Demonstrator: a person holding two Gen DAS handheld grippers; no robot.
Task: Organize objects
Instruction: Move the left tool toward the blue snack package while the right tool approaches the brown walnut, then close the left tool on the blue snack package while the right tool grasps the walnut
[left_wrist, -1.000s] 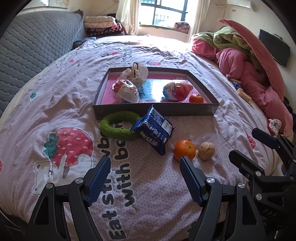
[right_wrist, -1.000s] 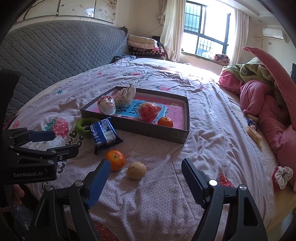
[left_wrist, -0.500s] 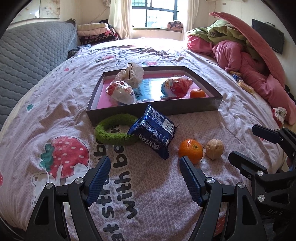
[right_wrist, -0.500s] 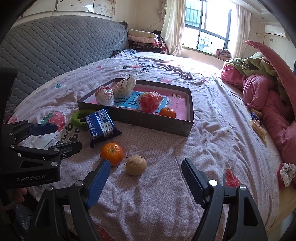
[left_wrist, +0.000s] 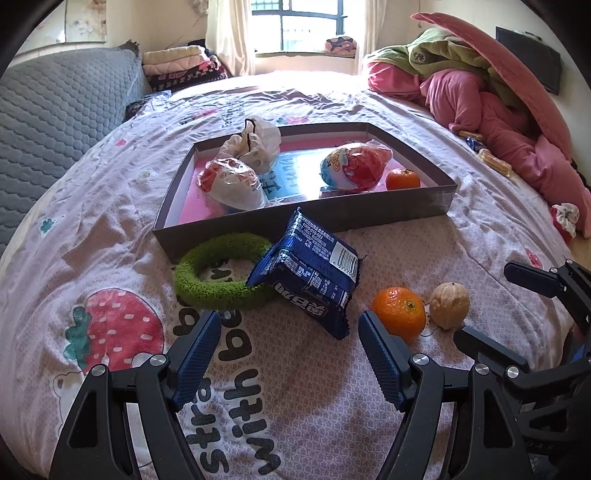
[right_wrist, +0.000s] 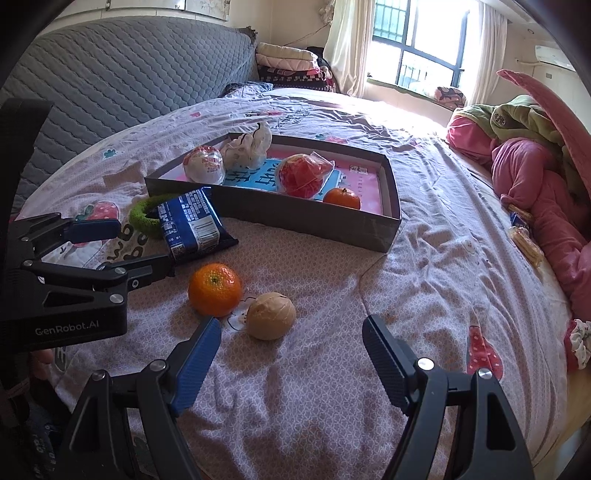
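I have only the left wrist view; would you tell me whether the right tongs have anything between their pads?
Observer: No. In the right wrist view the right tongs stand open and empty, and the round beige walnut-like nut lies on the sheet just ahead of them, untouched.
Operator: Thank you. Where is the loose mandarin relative to those tongs?
Observer: The loose orange mandarin sits just beyond the blue pad of their left finger, clear of it, so it is off to that side and not centred in the opening.
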